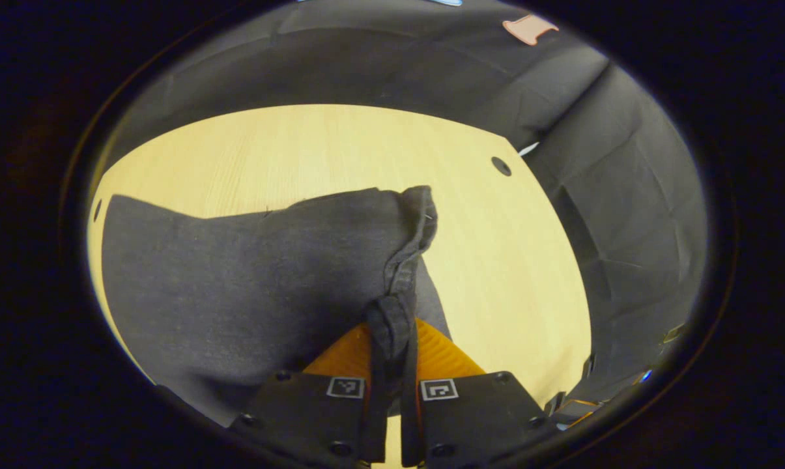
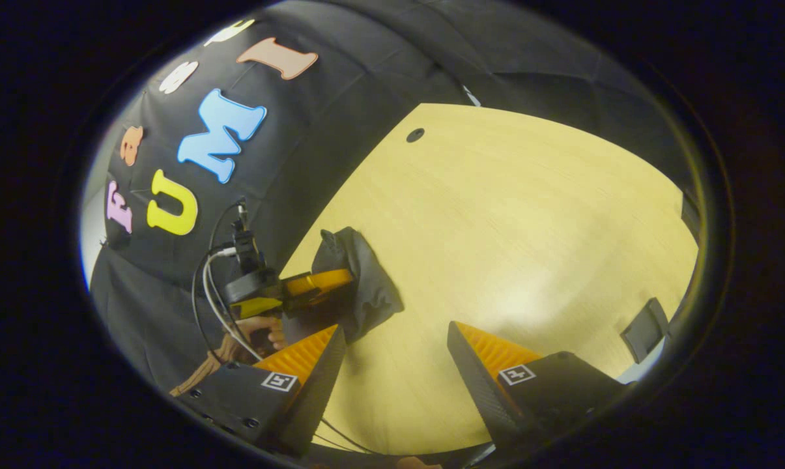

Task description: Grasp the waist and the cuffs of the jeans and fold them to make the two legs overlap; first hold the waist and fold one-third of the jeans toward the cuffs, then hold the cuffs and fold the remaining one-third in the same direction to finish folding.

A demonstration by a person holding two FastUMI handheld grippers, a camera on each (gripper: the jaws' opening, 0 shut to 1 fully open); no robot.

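Jeans [image 1: 249, 280] lie draped on the wooden table [image 1: 509, 260], a bunched hem, possibly a cuff, clamped between the left gripper [image 1: 392, 345] fingers. Right gripper [image 2: 395, 355] hangs above the table, fingers spread wide, holding nothing.

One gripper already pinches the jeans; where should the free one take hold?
Likely the bunched hem edge beyond the left gripper, which is shut on the jeans. That edge lifts off the table, so a finger could slip beneath. The open right gripper would come in from the bare-table side.
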